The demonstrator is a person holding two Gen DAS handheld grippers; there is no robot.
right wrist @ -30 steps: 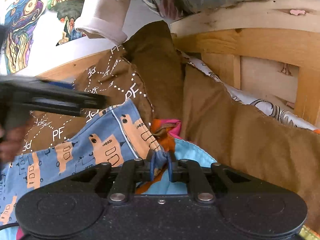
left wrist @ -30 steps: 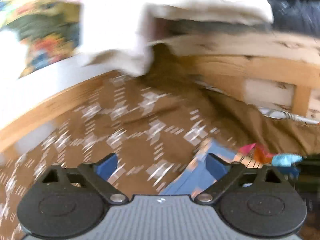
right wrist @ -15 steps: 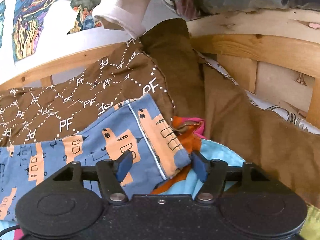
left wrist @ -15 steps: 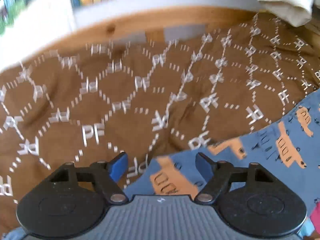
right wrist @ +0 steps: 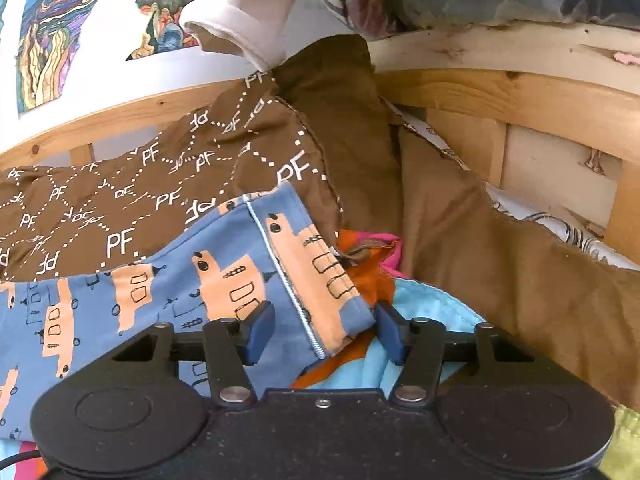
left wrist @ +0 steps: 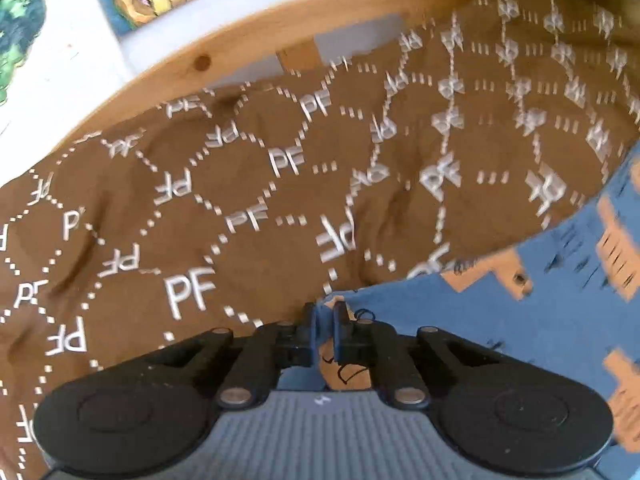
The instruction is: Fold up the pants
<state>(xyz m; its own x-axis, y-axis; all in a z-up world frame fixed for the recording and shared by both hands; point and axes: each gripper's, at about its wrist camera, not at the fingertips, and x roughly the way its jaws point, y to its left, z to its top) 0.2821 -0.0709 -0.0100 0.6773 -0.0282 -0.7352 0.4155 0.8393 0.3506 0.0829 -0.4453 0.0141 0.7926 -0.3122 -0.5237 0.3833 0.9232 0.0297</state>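
Note:
The pants (right wrist: 168, 292) are blue with orange vehicle prints and lie on a brown blanket (right wrist: 120, 200) marked "PF". In the left wrist view the pants (left wrist: 500, 320) fill the lower right. My left gripper (left wrist: 324, 320) is shut on the upper edge of the pants. My right gripper (right wrist: 324, 332) is open, its jaws on either side of the hemmed end of a pant leg, which lies loose between them.
A wooden bed rail (right wrist: 500, 92) runs along the back and right, also showing in the left wrist view (left wrist: 240, 44). Orange, pink and light-blue cloth (right wrist: 424, 300) lies under the pant leg. A white garment (right wrist: 248, 28) hangs over the rail. Colourful pictures (right wrist: 52, 28) hang on the wall.
My left gripper swung left over the blanket, came down to the pants' edge and shut on it. My right gripper let go of the pant leg end and opened.

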